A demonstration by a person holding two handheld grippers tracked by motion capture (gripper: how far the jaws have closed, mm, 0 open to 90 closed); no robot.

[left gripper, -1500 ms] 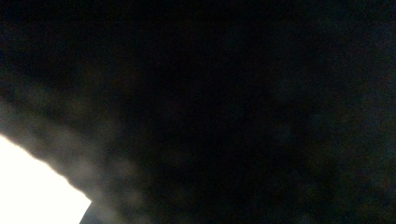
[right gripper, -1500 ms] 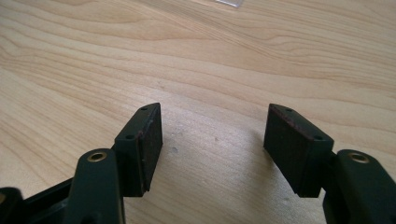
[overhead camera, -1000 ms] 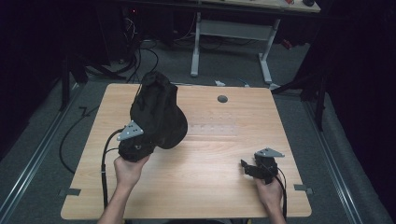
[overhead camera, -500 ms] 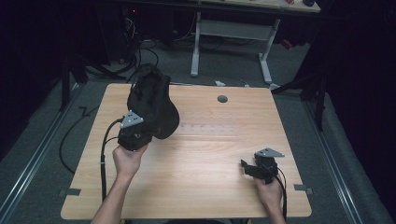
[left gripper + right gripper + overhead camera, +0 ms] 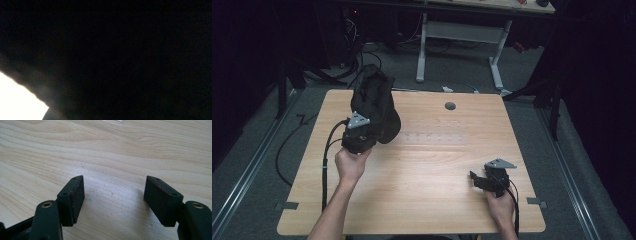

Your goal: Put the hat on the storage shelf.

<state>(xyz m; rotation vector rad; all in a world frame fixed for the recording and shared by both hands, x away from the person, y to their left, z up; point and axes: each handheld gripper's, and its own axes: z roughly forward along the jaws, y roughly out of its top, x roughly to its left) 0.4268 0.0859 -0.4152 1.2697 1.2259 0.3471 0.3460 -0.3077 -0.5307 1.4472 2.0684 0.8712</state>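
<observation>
A black fabric bundle [image 5: 374, 102] hangs bunched over the far left part of the wooden table [image 5: 437, 165]. My left gripper [image 5: 363, 131] is shut on its lower edge, with a hand behind it, and the fingertips are buried in the cloth. Dark cloth [image 5: 120, 55] covers almost the whole left gripper view, with a bright patch of table at the bottom left. My right gripper [image 5: 476, 180] rests low near the front right of the table. In the right gripper view the right gripper [image 5: 113, 192] stands open with bare wood between its pads [image 5: 76, 195].
A round cable hole [image 5: 450, 106] sits near the table's far edge. Black cables [image 5: 328, 150] trail from the left gripper across the left side. A white desk frame [image 5: 462, 35] stands on the floor behind the table. Metal floor rails [image 5: 247, 175] run along both sides.
My left gripper has carried the black bundle away from the person and slightly left, toward the table's far left corner. The right gripper has stayed where it was.
</observation>
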